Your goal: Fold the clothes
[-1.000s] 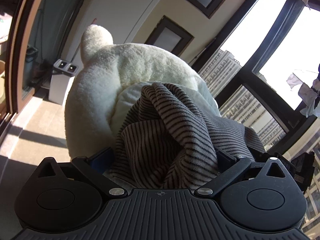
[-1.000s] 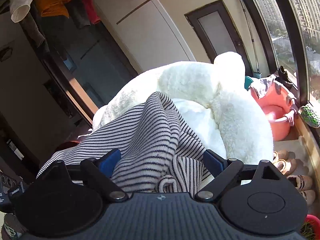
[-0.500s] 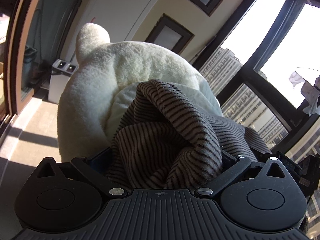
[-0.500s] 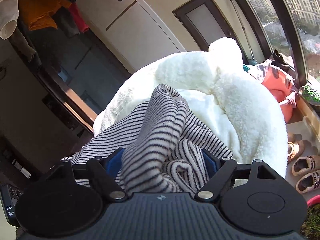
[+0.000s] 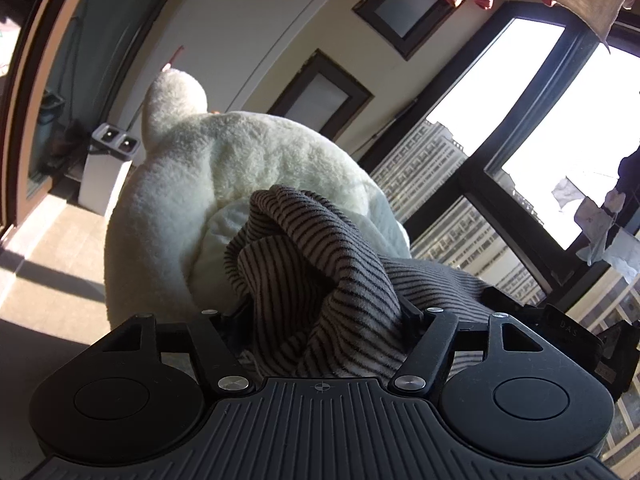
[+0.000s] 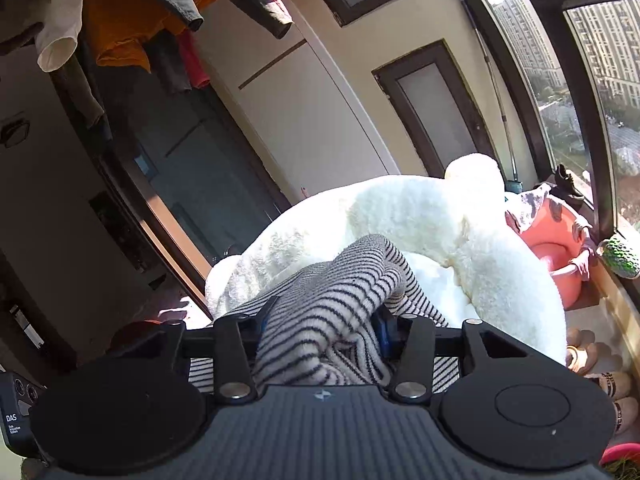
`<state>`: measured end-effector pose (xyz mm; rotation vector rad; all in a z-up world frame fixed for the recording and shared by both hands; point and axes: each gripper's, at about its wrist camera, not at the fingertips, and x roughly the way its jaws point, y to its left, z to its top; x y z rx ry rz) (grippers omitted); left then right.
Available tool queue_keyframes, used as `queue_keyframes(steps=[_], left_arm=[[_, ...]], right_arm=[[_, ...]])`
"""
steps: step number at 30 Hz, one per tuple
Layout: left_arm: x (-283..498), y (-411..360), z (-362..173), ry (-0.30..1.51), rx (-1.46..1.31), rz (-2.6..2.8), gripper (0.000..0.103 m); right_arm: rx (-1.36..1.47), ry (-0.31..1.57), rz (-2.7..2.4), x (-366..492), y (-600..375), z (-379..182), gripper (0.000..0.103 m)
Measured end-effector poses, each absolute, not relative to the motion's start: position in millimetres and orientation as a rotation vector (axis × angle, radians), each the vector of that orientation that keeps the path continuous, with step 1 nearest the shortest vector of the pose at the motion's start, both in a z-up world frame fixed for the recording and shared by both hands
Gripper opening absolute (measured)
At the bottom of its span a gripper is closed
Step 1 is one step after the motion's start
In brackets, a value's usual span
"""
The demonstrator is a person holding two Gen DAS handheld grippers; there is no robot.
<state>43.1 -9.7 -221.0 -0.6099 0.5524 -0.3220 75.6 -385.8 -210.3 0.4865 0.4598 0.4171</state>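
Observation:
A striped knit garment (image 5: 320,240) lies bunched on a big white fluffy fleece heap (image 5: 240,168). My left gripper (image 5: 320,308) has a thick fold of it filling the gap, and its jaws are closing, both sides pressing into the cloth. In the right wrist view the same striped garment (image 6: 340,280) rises in a ridge in front of the white fleece (image 6: 420,216). My right gripper (image 6: 322,320) is closing on it, the blue pads (image 6: 382,330) squeezing the fold from both sides. The fingertips are mostly buried in cloth.
A white box with two sockets (image 5: 106,168) stands on the floor at the left. Tall windows (image 5: 540,120) run along the right. Clothes hang overhead (image 6: 120,20). A pink basin (image 6: 560,256) and slippers (image 6: 592,360) sit by the window ledge.
Both pairs of jaws have narrowed onto the striped fold, the right more than the left. Both grippers rose a little, and the cloth bunch has lifted with them.

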Motion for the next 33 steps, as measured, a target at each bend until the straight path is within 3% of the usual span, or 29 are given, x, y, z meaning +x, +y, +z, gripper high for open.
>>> queue_keyframes(steps=[12, 20, 22, 23, 24, 26, 29, 33], left_arm=[[117, -10, -158, 0.372, -0.456, -0.334, 0.070], [173, 2, -198, 0.514, -0.368, -0.219, 0.065], [170, 13, -213, 0.549, -0.400, -0.210, 0.086], [167, 20, -218, 0.559, -0.433, -0.213, 0.089], [164, 24, -219, 0.562, -0.453, -0.219, 0.090], [155, 21, -207, 0.519, -0.422, -0.208, 0.090], [140, 10, -177, 0.405, -0.315, -0.183, 0.088], [126, -1, -149, 0.322, -0.277, -0.288, 0.094]], right_arm=[[0.552, 0.332, 0.420, 129, -386, -182, 0.038], [0.514, 0.401, 0.368, 204, -367, -193, 0.038], [0.442, 0.451, 0.317, 204, -359, -211, 0.040], [0.405, 0.476, 0.282, 201, -357, -223, 0.043], [0.386, 0.500, 0.256, 199, -358, -233, 0.046], [0.435, 0.528, 0.230, 194, -369, -251, 0.066], [0.472, 0.500, 0.182, 185, -379, -246, 0.067], [0.254, 0.373, 0.061, 161, -359, -217, 0.069]])
